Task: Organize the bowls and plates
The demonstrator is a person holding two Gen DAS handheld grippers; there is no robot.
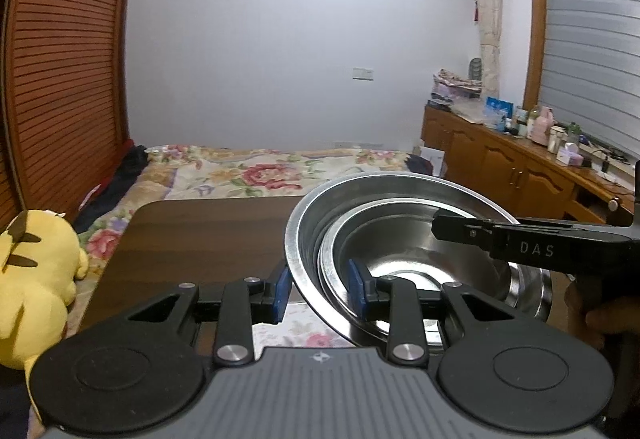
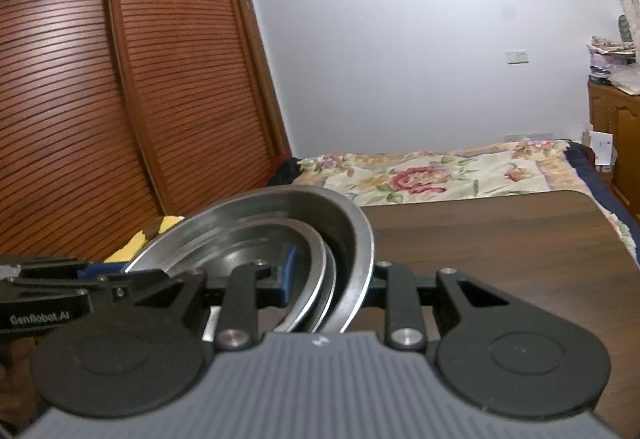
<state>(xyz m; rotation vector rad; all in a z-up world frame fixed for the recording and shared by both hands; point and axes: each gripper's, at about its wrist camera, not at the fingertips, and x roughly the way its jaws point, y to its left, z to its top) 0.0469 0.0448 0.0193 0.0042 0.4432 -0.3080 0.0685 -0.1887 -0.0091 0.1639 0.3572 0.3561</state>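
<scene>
A stack of nested steel bowls [image 1: 400, 239] is held up above a dark wooden table [image 1: 200, 235]. My left gripper [image 1: 318, 287] is shut on the stack's near-left rim, one blue pad inside and one outside. My right gripper [image 2: 330, 279] is shut on the opposite rim of the same stack [image 2: 280, 235]; its black body shows in the left wrist view [image 1: 520, 239]. The left gripper's body shows at the left of the right wrist view [image 2: 60, 295]. The stack tilts slightly.
A bed with a floral cover [image 1: 260, 171] lies beyond the table. A yellow plush toy [image 1: 36, 279] sits left of the table. A slatted wooden wardrobe [image 2: 120, 99] stands at left. A wooden sideboard with bottles [image 1: 520, 159] is at right.
</scene>
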